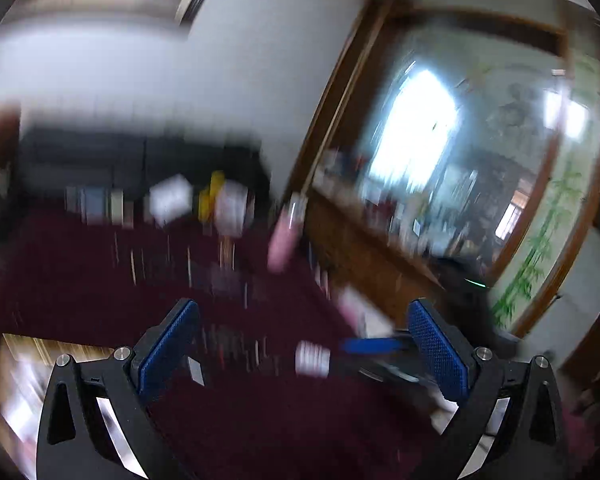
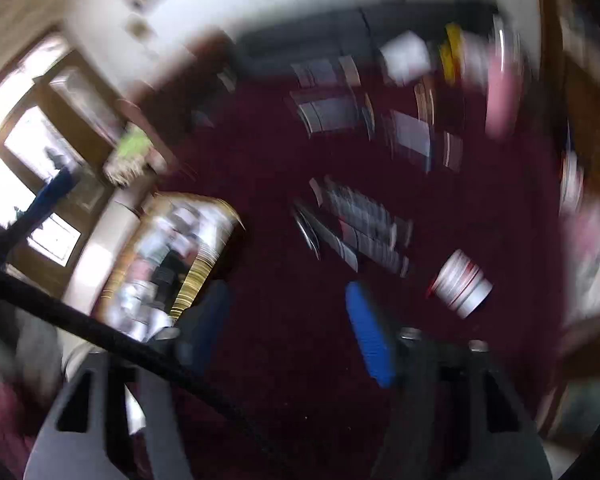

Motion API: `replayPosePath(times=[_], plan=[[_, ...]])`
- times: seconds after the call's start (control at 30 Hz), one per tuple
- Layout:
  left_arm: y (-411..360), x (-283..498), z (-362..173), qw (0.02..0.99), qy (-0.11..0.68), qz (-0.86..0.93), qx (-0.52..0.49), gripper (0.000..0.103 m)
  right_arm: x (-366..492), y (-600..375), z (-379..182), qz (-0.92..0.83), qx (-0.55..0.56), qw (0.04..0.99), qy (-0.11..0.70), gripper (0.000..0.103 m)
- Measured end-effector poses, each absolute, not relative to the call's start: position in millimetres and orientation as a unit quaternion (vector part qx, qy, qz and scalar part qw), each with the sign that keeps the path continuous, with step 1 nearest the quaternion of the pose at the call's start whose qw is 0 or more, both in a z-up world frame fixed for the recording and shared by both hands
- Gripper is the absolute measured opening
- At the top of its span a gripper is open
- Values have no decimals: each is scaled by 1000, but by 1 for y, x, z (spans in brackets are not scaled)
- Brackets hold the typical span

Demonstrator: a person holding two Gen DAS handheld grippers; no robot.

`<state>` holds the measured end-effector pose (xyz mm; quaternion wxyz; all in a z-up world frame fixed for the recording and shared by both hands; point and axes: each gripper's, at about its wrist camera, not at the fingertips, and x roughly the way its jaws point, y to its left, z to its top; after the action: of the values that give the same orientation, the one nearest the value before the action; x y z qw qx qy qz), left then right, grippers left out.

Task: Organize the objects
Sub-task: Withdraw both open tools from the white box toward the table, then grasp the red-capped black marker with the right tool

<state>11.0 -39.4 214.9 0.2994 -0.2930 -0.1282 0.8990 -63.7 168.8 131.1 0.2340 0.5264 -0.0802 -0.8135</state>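
We see a dark red cloth [image 2: 284,152] carrying blurred flat packets [image 2: 364,228] at its middle, a white can with red bands [image 2: 462,284] lying at four o'clock from them, and a pink bottle [image 2: 502,96] and white box [image 2: 406,56] toward one o'clock.

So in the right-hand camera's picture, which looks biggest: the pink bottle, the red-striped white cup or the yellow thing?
1. Pink bottle
2. Red-striped white cup, though it lies nearer the camera, so that flatters it
3. Yellow thing
Blur smears all three.
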Motion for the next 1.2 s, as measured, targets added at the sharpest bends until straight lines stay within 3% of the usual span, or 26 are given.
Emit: replayPosePath(times=[0.1, 0.23, 0.37, 0.5, 0.7, 0.9, 1.2], plan=[[-31, -13, 118, 258, -151, 865, -403, 101, -111, 157, 63, -800, 565, 186, -75, 56], [-29, -38, 43, 207, -154, 833, -489, 100, -146, 152, 44, -830, 542, 131, -9, 56], [-15, -46, 24, 188, -114, 837, -501, 100, -151, 149, 17, -824, 554, 101, 58, 55], [4, -53, 6, 164, -69, 844, -506, 100, -133, 160, 10, -823, 553, 100, 77, 31], [2, -48, 0, 138, -54, 855, -497, 101, -113, 151, 6, -827, 541, 113, 105, 12], [33, -32, -11, 103, 69, 873, -472, 101, -95, 168, -1, -822, 555, 126, 40, 13], [19, -82, -2, 132, -7, 839, -528, 101, -84, 207, -10, -840, 507, 155, -111, 13]])
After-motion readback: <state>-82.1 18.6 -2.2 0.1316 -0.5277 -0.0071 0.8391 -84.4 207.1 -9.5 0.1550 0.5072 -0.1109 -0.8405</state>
